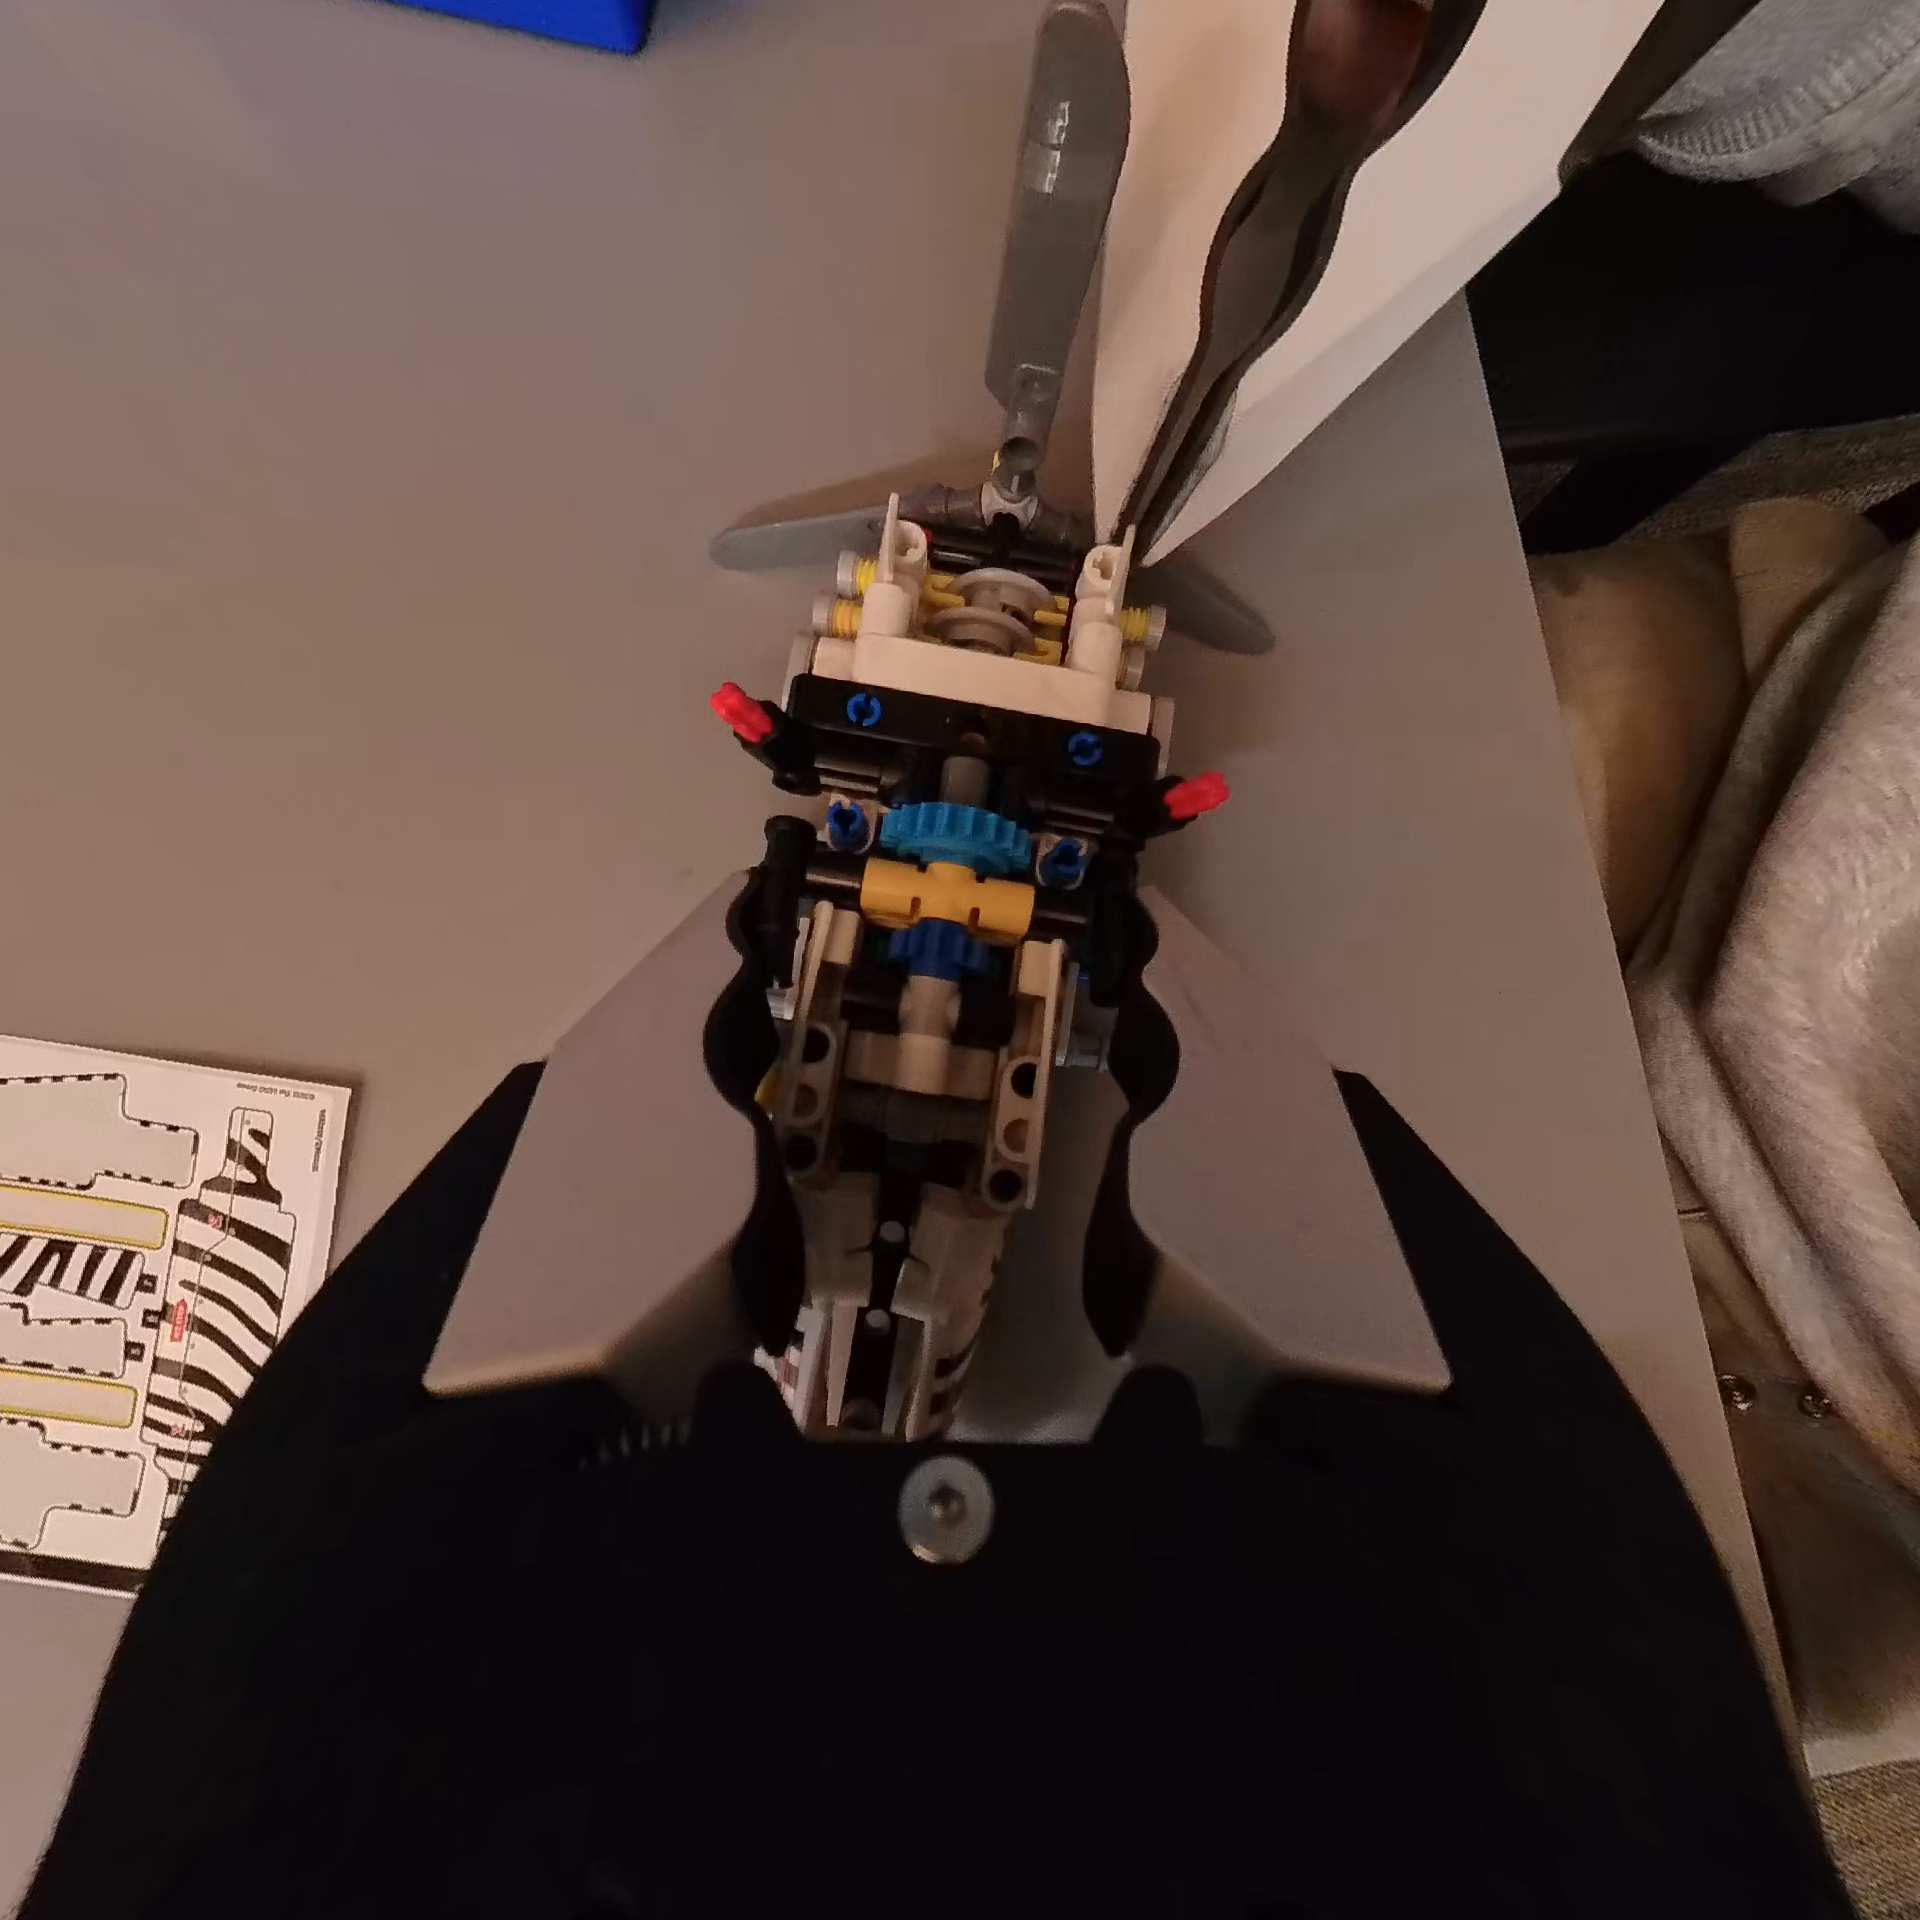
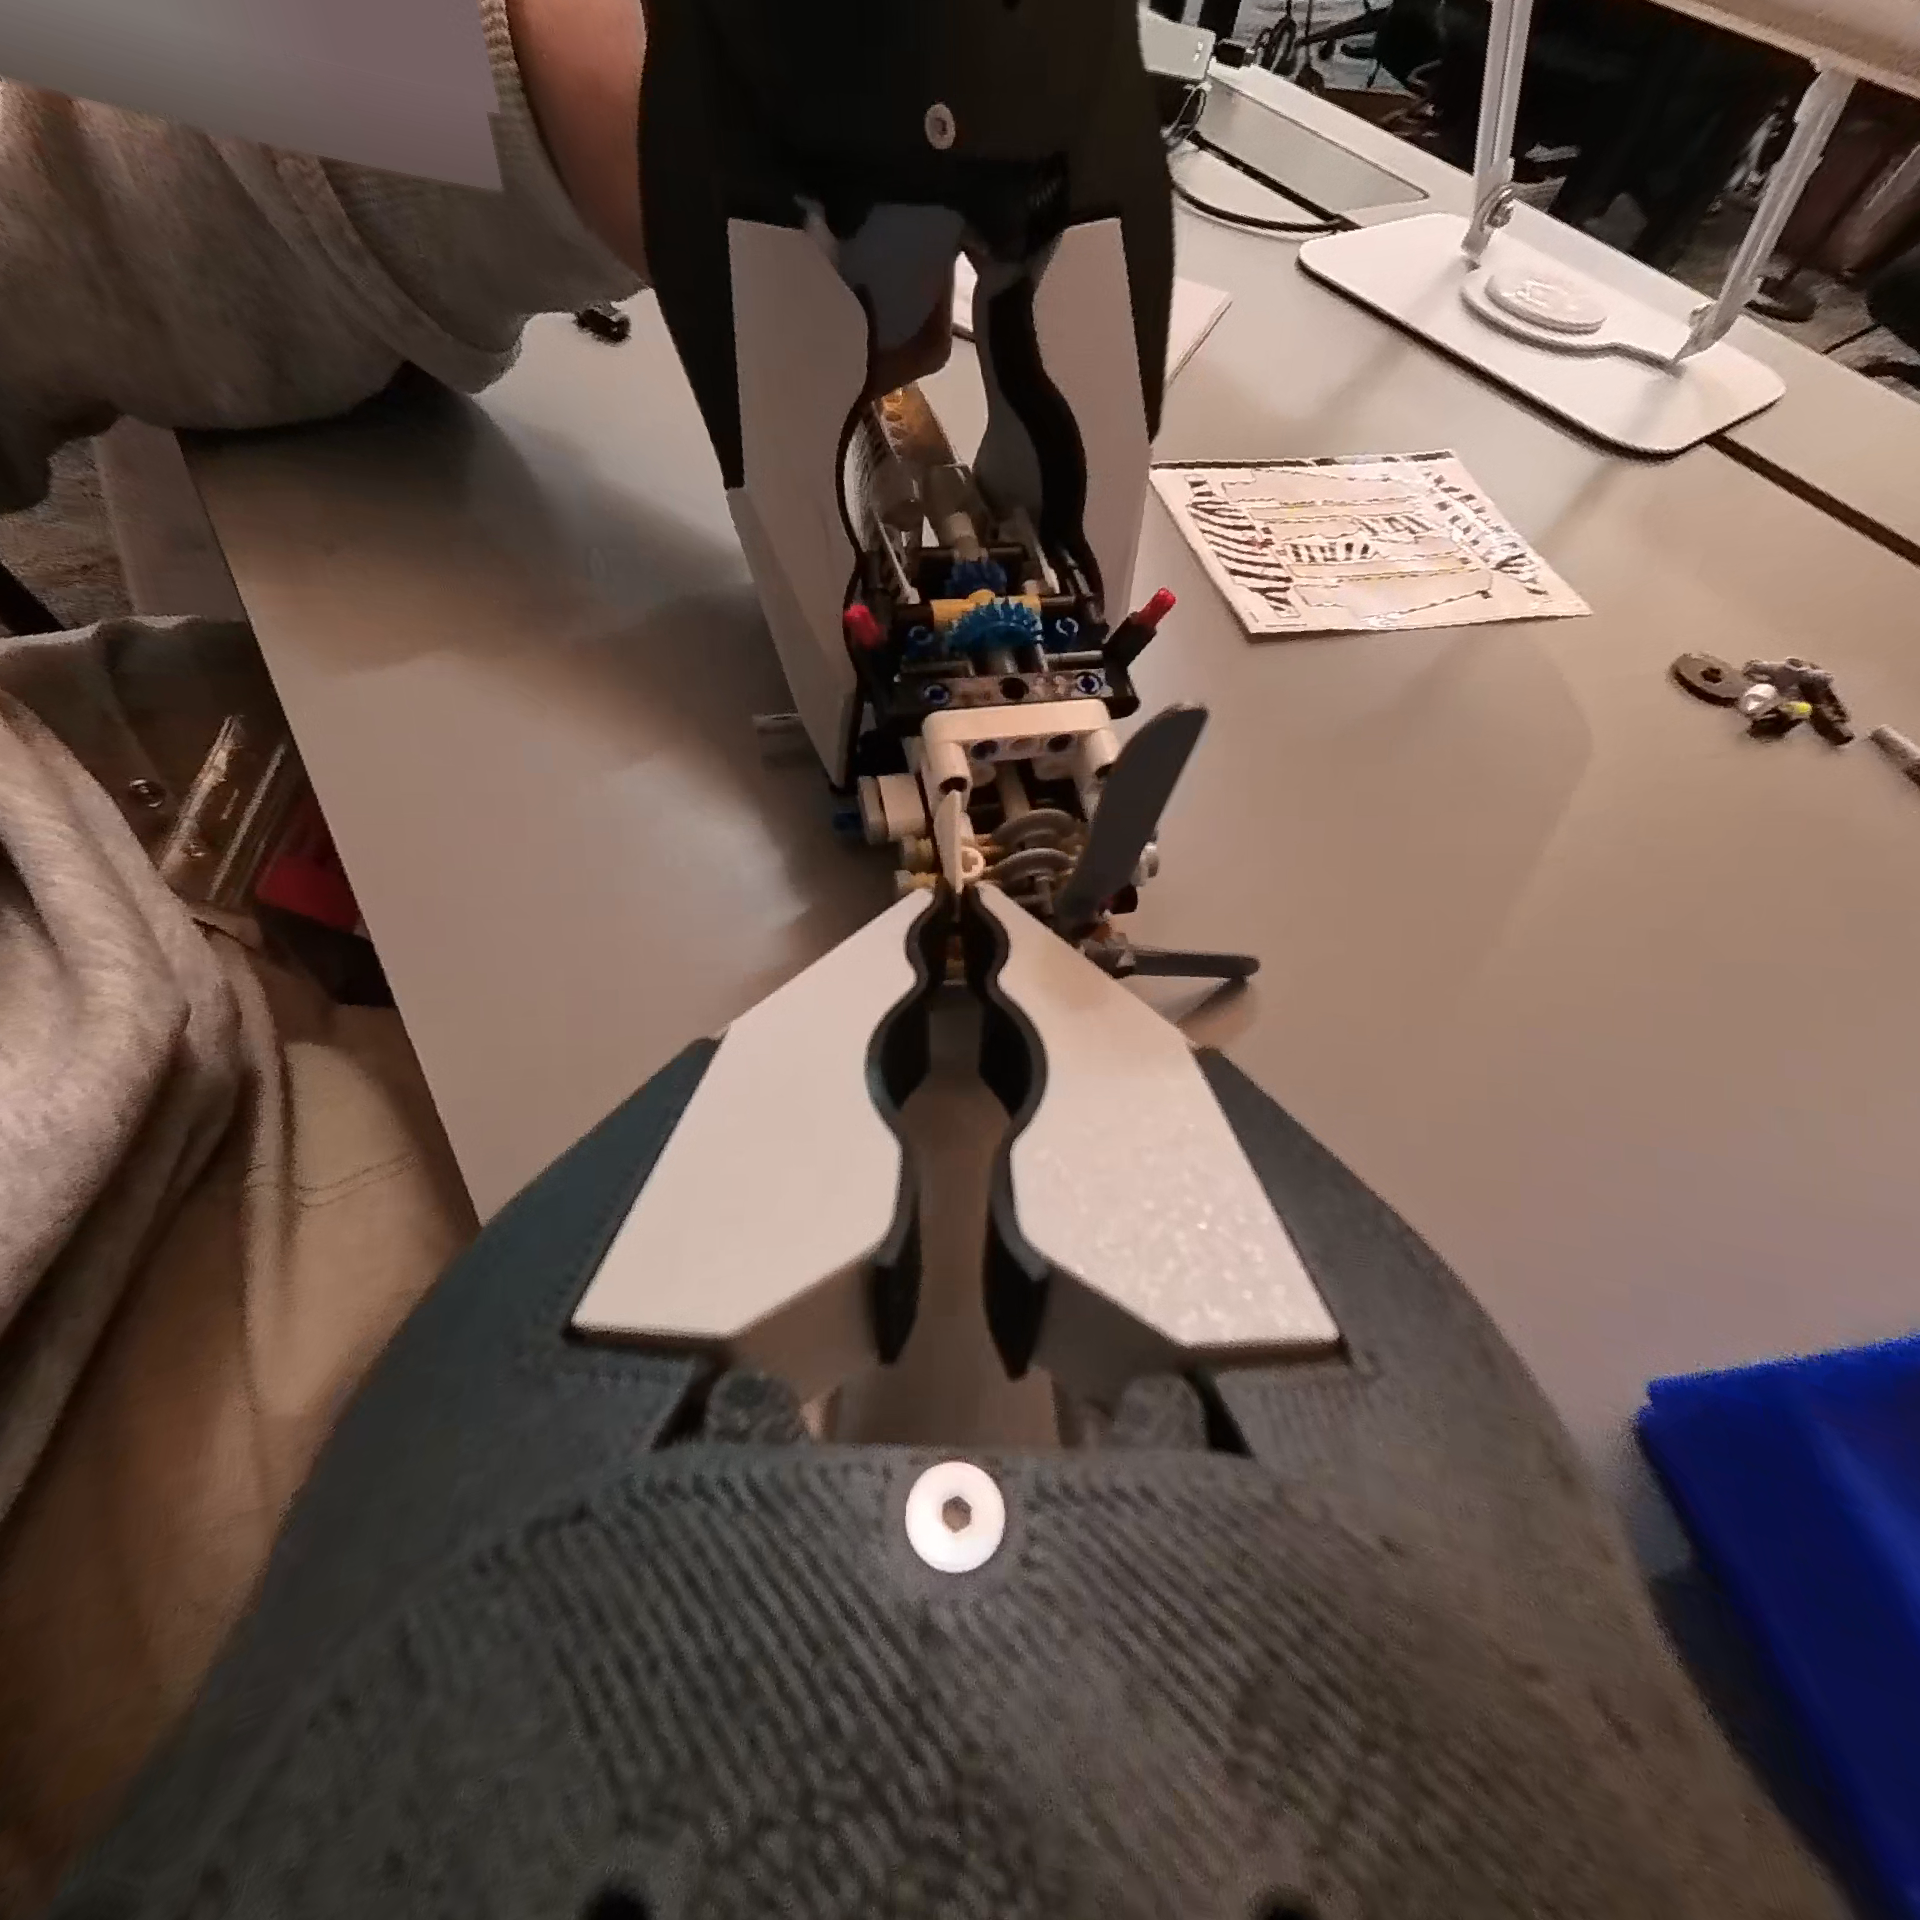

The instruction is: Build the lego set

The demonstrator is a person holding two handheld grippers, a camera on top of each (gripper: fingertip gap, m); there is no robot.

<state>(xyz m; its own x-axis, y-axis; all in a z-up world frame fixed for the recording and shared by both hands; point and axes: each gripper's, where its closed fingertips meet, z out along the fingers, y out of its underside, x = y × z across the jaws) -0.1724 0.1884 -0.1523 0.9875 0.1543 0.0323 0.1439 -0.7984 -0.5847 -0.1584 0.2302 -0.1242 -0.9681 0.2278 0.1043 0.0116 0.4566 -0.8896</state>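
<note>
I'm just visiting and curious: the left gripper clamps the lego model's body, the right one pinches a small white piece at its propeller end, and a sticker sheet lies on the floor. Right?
Nearly. The sticker sheet lies on the grey table, not the floor; the right wrist view shows it. The left gripper does clamp the lego model, and the right gripper pinches the small white piece at its propeller end.

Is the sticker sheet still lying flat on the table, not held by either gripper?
Yes: the sticker sheet lies flat on the table, apart from the left gripper and the right gripper.
</note>
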